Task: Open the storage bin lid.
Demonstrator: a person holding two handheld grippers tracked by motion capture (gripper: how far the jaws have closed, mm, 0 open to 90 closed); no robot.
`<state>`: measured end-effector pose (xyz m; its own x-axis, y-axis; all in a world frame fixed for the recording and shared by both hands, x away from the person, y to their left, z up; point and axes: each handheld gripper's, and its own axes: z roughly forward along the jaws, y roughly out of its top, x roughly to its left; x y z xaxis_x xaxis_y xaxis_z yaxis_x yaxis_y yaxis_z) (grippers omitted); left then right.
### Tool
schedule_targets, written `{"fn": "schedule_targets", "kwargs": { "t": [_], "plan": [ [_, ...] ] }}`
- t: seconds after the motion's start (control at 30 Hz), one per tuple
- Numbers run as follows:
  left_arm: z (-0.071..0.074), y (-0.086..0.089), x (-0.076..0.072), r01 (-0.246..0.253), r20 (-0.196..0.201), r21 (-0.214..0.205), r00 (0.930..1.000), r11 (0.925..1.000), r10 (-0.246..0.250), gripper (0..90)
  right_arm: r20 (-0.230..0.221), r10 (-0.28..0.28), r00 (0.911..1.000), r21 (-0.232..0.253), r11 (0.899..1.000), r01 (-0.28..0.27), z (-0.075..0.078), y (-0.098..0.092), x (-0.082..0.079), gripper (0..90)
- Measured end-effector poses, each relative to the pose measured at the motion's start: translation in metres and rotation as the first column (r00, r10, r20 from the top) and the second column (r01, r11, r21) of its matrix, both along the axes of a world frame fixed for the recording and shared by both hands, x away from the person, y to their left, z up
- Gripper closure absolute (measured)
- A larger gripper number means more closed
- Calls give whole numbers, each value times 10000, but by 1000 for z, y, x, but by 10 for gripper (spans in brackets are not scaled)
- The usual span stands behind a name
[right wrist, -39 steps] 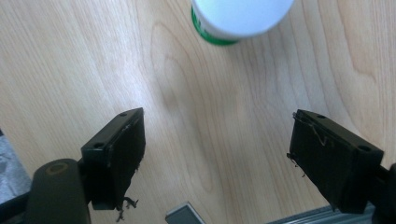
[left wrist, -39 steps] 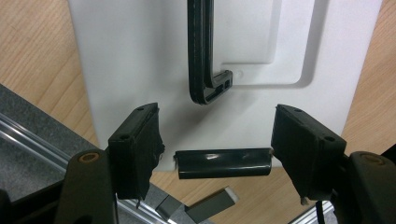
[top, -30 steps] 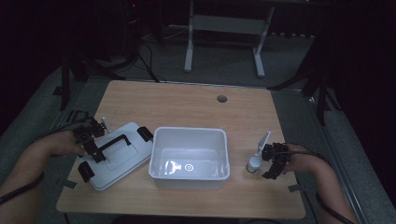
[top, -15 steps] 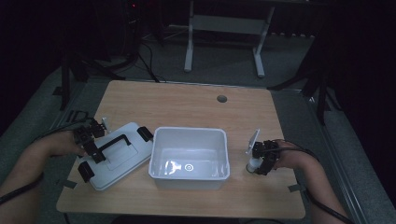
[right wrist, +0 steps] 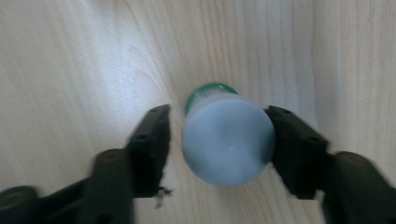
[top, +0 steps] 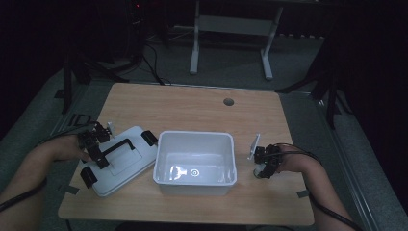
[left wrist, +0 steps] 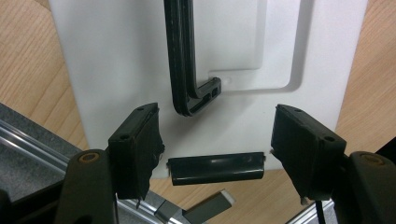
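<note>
Hovering over the white lid (left wrist: 140, 56), the left tongs (left wrist: 212, 144) stood wide apart, a black latch (left wrist: 215, 169) between them. The right tongs (right wrist: 219, 140) stood around a small white bottle (right wrist: 227, 140) on the wooden surface (top: 192, 106), one jaw touching, beside the empty white bin (top: 166, 159).

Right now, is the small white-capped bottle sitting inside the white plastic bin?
No, the small white-capped bottle stands on the wooden table between the right gripper's open jaws, right of the white plastic bin.
</note>
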<state>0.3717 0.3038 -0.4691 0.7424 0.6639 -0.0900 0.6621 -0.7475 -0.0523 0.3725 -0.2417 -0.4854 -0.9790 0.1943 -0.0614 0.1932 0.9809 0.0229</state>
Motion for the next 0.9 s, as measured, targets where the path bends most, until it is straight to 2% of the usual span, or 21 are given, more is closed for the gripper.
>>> {"fn": "schedule_targets", "kwargs": {
  "t": [0.03,0.07,0.33,0.43,0.57,0.7,0.9],
  "plan": [
    [0,0,0,14,21,-4,10000,10000,-14,323,-7,23,10000,-58,10000,-23,0,0,0,455],
    [1,0,0,-9,6,-7,10000,10000,9,323,13,-33,10000,-92,10000,34,1,1,1,496],
    [3,-2,0,87,81,-13,9999,10000,-87,323,-306,143,9994,115,9998,-139,5,2,-3,499],
    [3,-3,0,95,71,0,9999,10000,-95,323,-245,170,9996,101,9998,-167,11,1,-5,499],
    [3,-3,0,82,68,-14,9999,10000,-82,323,-86,-75,9999,26,10000,76,21,0,-6,500],
    [5,-4,0,112,58,-19,9999,9999,-112,323,-83,-79,9999,153,9999,80,31,0,-8,500],
    [8,-5,0,152,114,-22,9998,9999,-152,323,-57,-18,10000,8,10000,18,46,7,-12,500]
  ]
}}
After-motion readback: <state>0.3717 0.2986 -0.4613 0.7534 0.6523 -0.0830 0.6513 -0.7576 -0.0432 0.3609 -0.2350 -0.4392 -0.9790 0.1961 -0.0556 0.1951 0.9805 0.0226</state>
